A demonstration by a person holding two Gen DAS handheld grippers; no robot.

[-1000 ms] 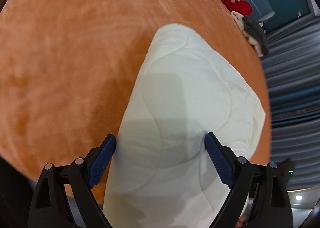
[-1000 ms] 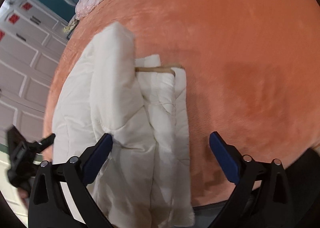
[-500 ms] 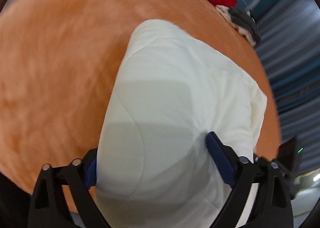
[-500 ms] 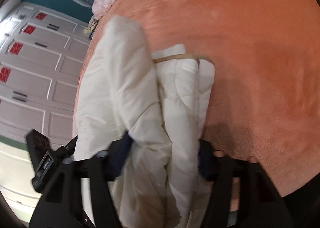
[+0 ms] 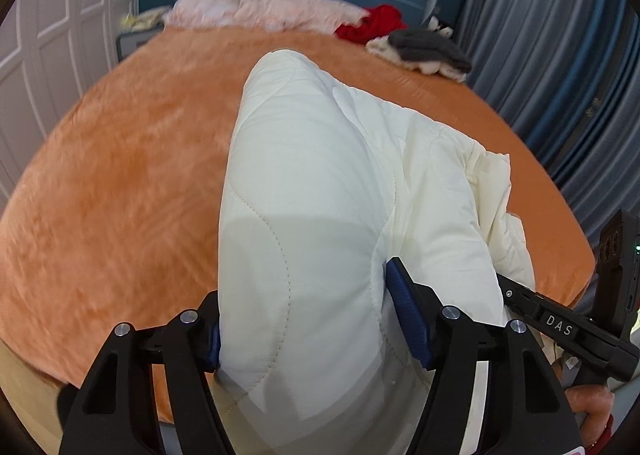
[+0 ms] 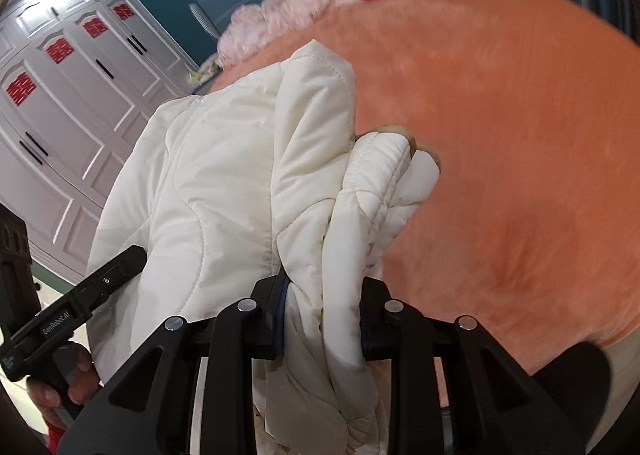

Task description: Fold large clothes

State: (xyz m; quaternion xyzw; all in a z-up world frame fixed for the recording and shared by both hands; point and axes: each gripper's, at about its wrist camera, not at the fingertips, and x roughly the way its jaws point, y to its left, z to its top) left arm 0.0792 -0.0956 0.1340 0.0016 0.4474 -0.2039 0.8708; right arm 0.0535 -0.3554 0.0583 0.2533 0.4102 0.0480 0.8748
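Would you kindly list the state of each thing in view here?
Left gripper: just been closing, shut on the white quilted coat.
Right gripper: just been closing, shut on the coat's bunched edge.
White quilted coat: folded, near end held by both grippers.
Clothes pile: unfolded, heaped at the bed's far end.

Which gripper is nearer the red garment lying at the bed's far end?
Neither clearly: the red garment lies far beyond both; left gripper and right gripper both clamp the white quilted jacket.
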